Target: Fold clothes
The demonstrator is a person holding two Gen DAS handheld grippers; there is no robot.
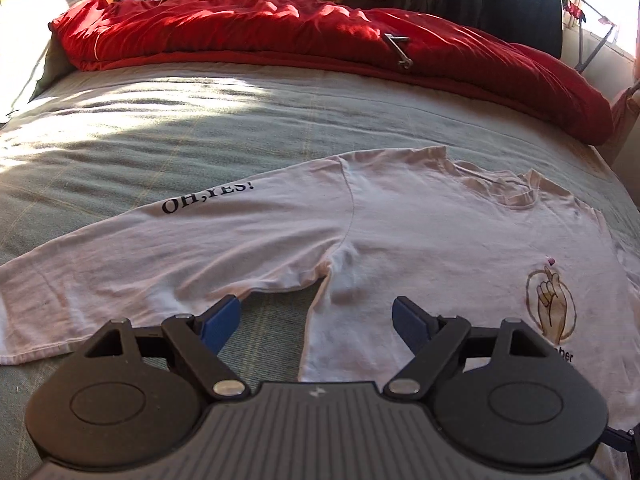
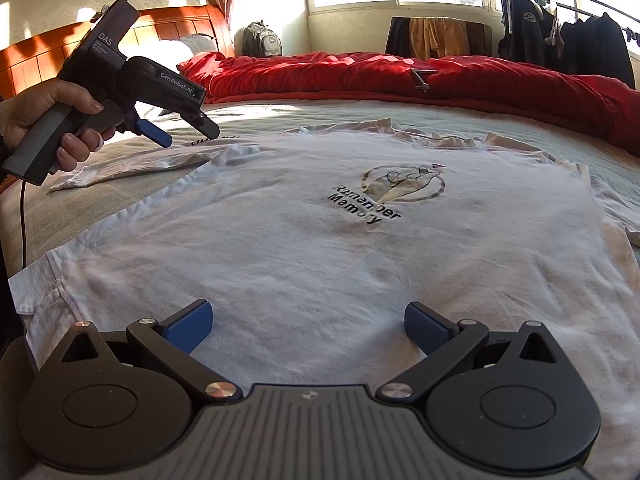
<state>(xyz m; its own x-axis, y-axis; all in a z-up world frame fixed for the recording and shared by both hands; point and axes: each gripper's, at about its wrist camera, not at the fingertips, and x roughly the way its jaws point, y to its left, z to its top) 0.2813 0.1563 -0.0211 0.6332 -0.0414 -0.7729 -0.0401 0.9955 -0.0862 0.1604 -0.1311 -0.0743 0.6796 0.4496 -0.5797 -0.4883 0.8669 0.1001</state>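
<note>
**White shirt spread flat on bed, both grippers released**

The left wrist view alone shows the sleeve (image 1: 168,236) lettered "OH,YES!"; the right wrist view alone shows a hand (image 2: 44,120) gripping the left gripper (image 2: 188,134). The white shirt (image 2: 320,248) lies on a grey-green bed (image 1: 200,120) by a red duvet (image 1: 280,36), window behind. The right gripper (image 2: 308,326) hovers over the hem, jaws wide apart, empty; left likewise.

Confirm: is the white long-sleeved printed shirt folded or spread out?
Spread out. The white long-sleeved printed shirt lies flat on the bed, one sleeve extended sideways, chest print showing.
</note>
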